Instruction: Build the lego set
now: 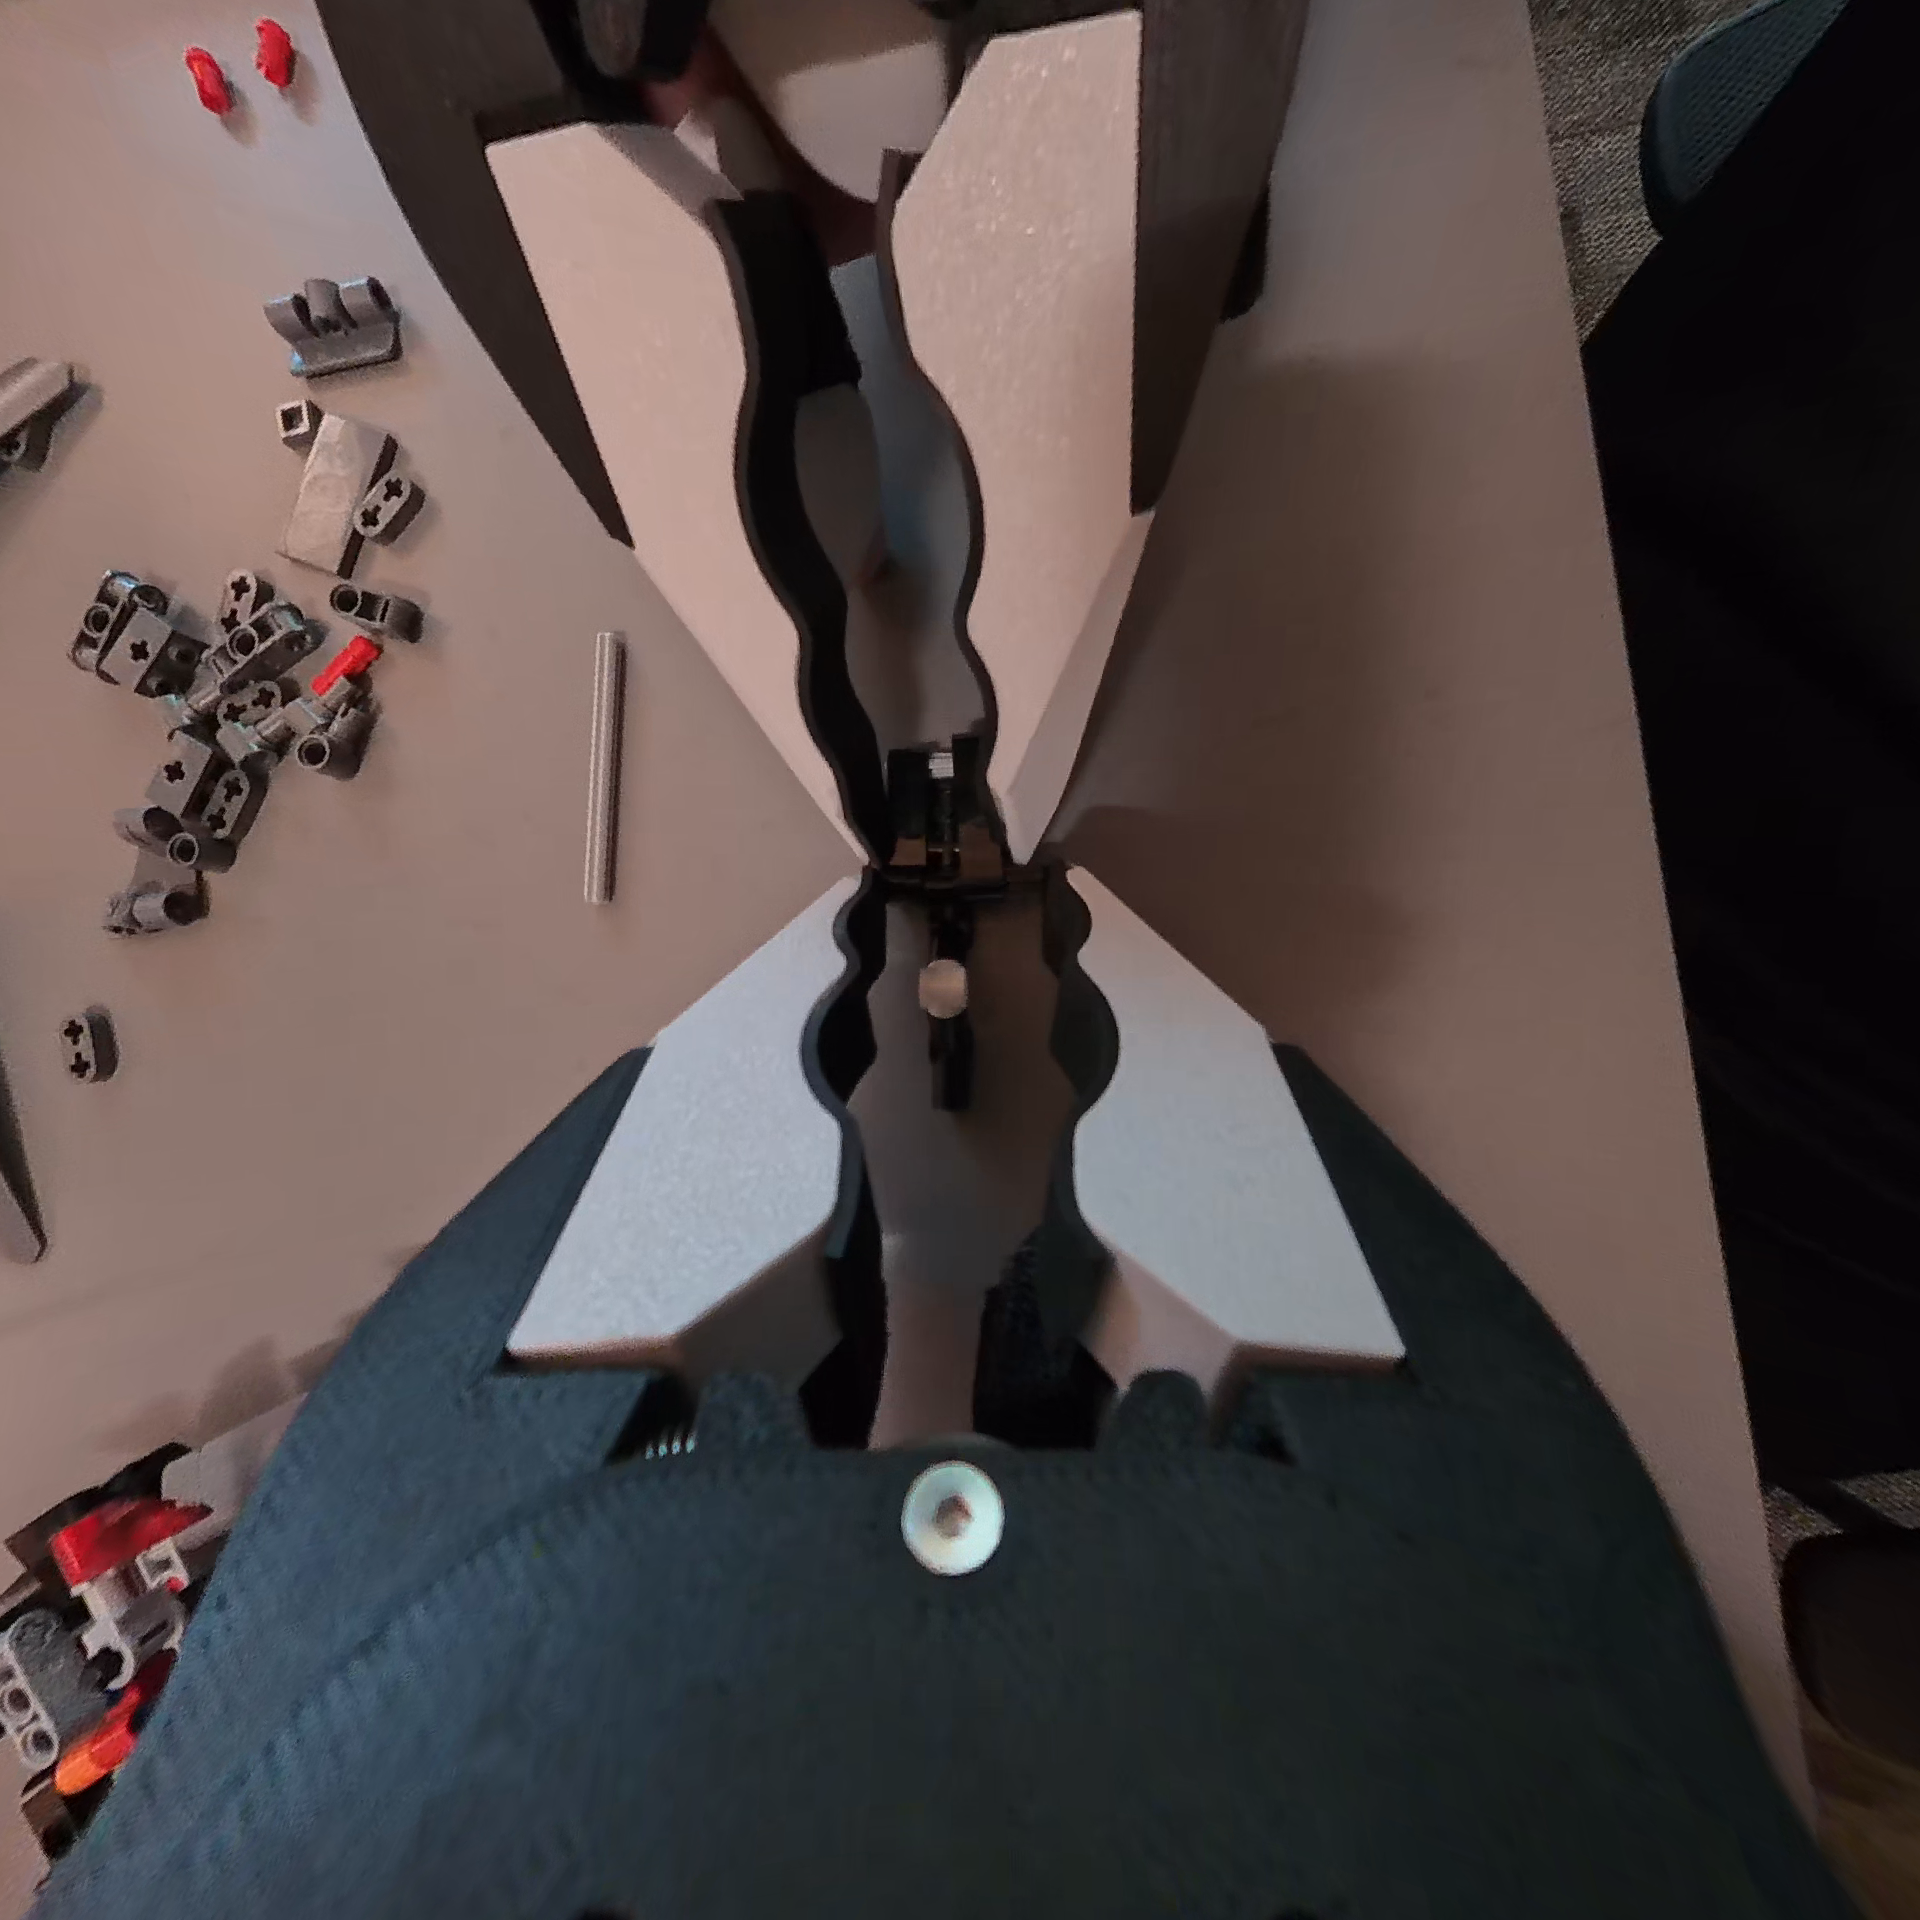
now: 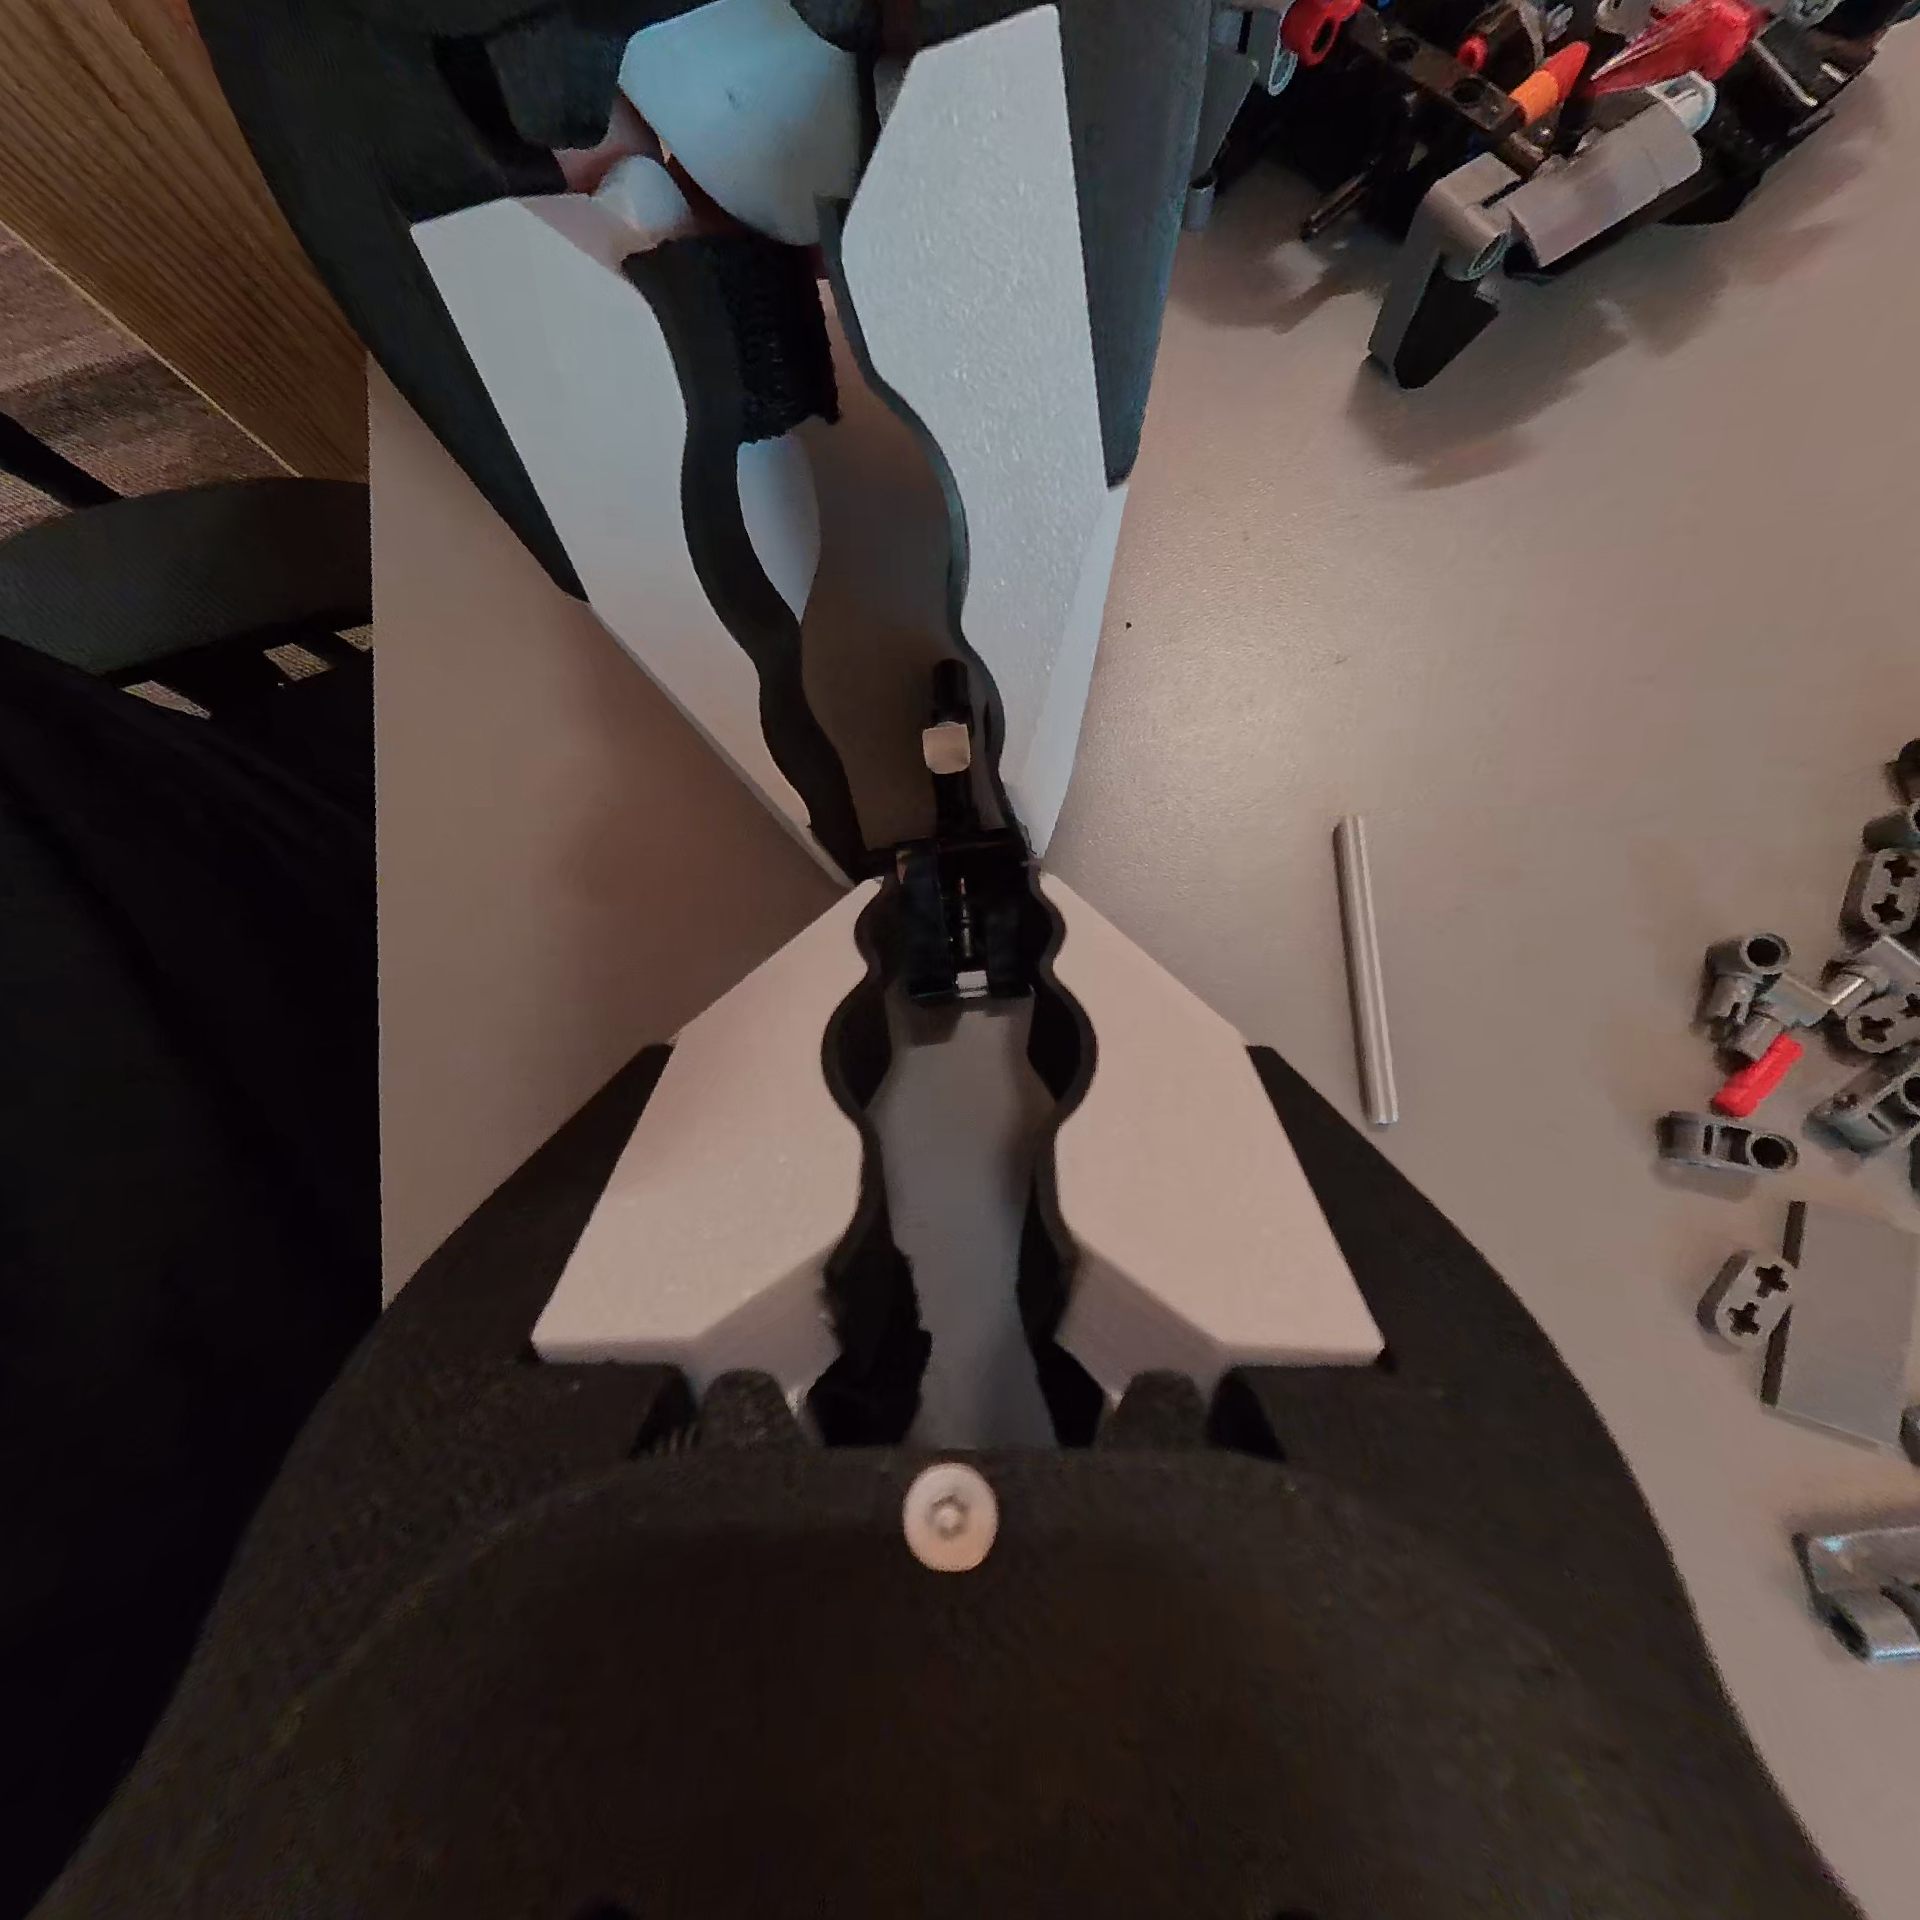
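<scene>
Black plastic piece (image 1: 940, 831) — a small dark assembly with a pale round knob on its thin stem — hangs above the table (image 1: 1299, 727), clamped at the meeting tips of both tongs: left gripper (image 1: 961, 883) around one end, right gripper (image 2: 961, 894) around the other. Its exact shape is hard to make out. One grey rod (image 1: 606, 764) lies nearby beside a heap of grey connectors (image 1: 223, 707).

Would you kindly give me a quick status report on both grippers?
Left gripper and right gripper tip to tip, both clamped on one small black brick assembly. Grey axle rod and loose grey connectors lie beside them.
</scene>
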Motion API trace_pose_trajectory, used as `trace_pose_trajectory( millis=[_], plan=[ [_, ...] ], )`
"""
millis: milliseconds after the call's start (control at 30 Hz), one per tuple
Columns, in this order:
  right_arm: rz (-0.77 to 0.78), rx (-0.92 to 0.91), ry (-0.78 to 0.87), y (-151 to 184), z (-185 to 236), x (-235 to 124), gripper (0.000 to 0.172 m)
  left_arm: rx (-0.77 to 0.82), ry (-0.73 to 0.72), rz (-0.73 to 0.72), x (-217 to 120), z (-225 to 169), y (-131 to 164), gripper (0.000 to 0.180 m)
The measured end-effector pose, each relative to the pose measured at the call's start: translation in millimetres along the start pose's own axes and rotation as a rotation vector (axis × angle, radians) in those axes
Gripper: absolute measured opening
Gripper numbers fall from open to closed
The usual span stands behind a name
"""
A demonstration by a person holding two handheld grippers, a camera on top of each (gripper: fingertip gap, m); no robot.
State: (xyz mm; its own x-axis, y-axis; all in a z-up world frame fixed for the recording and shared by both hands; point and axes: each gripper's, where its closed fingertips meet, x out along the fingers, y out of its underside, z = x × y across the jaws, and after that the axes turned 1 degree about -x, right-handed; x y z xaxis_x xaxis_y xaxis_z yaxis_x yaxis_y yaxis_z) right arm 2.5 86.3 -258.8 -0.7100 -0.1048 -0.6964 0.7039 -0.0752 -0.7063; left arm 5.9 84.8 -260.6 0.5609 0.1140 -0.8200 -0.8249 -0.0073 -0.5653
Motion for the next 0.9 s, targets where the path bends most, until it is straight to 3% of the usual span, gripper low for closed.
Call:
trace_pose_trajectory(
  millis=[433,533,900],
  plan=[
    [-0.004,-0.019,-0.032,0,4,1,0.02,-0.022,0.017,-0.02,-5,-5,1,0.029],
    [-0.003,-0.022,-0.045,1,4,0,0.02,-0.039,-0.007,-0.084,-13,3,-3,0.015],
    [-0.001,-0.028,-0.058,1,4,0,0.02,0.049,-0.013,-0.064,-6,6,3,0.008]
  ],
)
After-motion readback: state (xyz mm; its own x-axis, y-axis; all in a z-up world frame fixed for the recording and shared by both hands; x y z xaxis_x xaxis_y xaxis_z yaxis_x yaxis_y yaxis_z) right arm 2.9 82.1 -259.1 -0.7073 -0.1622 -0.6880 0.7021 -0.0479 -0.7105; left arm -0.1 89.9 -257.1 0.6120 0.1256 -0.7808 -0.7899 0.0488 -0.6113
